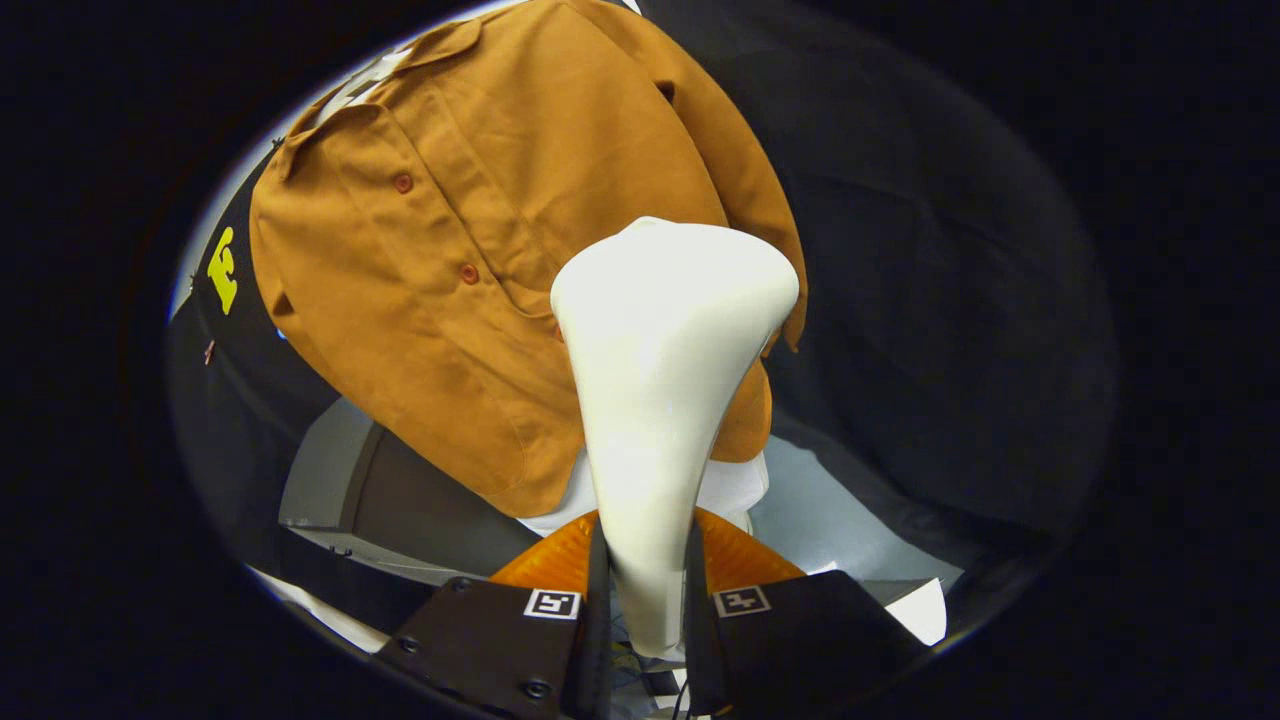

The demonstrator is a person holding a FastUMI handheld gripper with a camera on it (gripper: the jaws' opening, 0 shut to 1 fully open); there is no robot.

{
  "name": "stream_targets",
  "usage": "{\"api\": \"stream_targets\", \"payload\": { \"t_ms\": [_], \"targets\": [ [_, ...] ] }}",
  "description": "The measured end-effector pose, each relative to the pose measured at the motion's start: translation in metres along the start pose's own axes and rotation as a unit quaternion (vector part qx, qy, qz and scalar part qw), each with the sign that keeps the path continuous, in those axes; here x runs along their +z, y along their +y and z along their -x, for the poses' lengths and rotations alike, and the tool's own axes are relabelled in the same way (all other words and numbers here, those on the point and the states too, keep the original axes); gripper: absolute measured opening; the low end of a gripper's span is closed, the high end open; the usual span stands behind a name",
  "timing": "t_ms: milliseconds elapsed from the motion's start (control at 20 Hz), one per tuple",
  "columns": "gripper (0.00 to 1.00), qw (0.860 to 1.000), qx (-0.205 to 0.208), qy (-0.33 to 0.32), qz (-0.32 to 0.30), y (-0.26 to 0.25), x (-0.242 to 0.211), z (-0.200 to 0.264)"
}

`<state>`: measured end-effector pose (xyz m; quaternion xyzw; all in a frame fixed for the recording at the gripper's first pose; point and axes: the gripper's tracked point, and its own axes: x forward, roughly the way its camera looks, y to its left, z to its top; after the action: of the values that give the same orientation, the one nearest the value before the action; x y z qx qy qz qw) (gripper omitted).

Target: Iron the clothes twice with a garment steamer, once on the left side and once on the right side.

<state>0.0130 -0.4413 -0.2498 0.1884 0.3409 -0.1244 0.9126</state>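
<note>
Firmly between fingers: steamer against shirt.

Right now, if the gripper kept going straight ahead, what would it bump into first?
The gripper is shut on the white plastic garment steamer, whose wide head leads. Straight ahead hangs the brown button-up shirt, so the head would probably meet that first; the gap between them is unclear.

The gripper has one finger on each side of the garment steamer's handle, both pressing it. The steamer runs ahead toward twelve o'clock, its wide head in front of the hanging shirt, apparently touching it. The shirt spreads from the head toward ten and eleven o'clock. A grey box sits below the shirt at nine o'clock of the fingers.
</note>
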Motion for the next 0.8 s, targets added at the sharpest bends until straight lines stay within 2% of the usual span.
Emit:
{"api": "stream_targets", "payload": {
  "t_ms": [150,350,600,800],
  "targets": [
    [0.33,0.998,-0.013,-0.066,0.021,0.042,0.021,0.041],
    [0.33,0.99,-0.02,-0.131,0.058,0.115,0.034,0.069],
    [0.33,0.981,0.003,-0.175,0.079,0.204,0.035,0.094],
    [0.33,0.978,0.037,-0.181,0.099,0.281,0.028,0.092]
  ]
}}
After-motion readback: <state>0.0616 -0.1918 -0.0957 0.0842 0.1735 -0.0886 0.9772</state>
